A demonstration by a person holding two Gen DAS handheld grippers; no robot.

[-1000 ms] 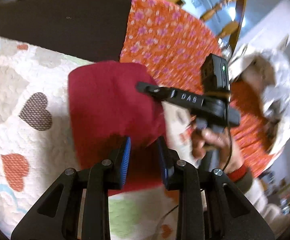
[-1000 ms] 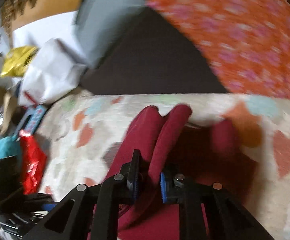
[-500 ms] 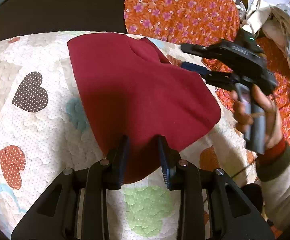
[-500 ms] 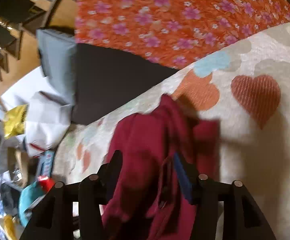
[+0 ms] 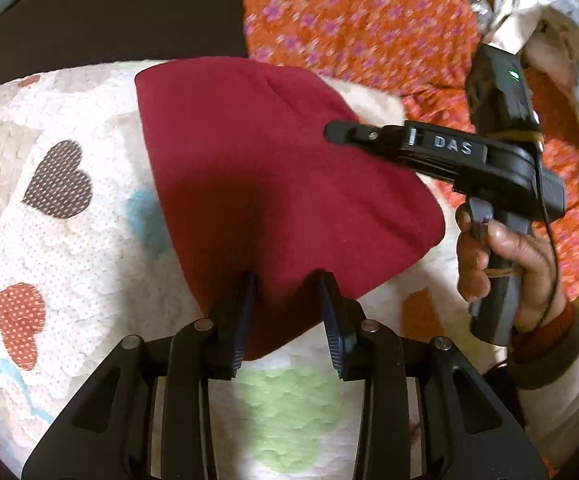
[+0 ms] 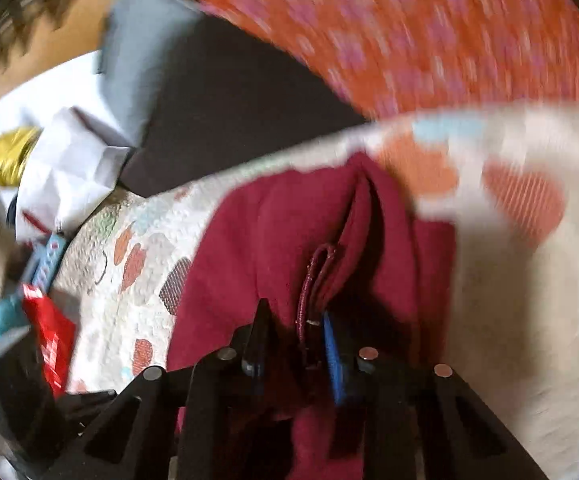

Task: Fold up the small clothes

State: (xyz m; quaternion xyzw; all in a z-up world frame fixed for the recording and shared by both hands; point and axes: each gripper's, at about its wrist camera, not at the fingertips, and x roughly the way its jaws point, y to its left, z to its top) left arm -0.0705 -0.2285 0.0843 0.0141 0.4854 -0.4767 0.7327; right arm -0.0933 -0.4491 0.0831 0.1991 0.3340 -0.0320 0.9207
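Observation:
A dark red small garment [image 5: 257, 184] lies folded on a white quilt with coloured hearts [image 5: 57, 248]. My left gripper [image 5: 285, 280] is open, its fingers over the garment's near edge, nothing held. My right gripper [image 5: 333, 132] reaches in from the right above the garment's right side, held by a hand [image 5: 501, 264]. In the right wrist view the right gripper [image 6: 293, 316] is open, with a hemmed fold of the red garment [image 6: 313, 240] standing between its fingers; the view is blurred.
Orange floral fabric [image 5: 361, 28] lies beyond the quilt, with a dark cushion [image 5: 109, 12] at the back left. White and grey bags [image 6: 69, 152], a yellow packet [image 6: 5, 160] and red packaging [image 6: 49, 332] sit to the left. Crumpled white cloth [image 5: 549, 40] is at the far right.
My right gripper has swung back over the garment's right side, from out at the right. My left gripper stays open at the near edge. The garment lies much as half a second ago.

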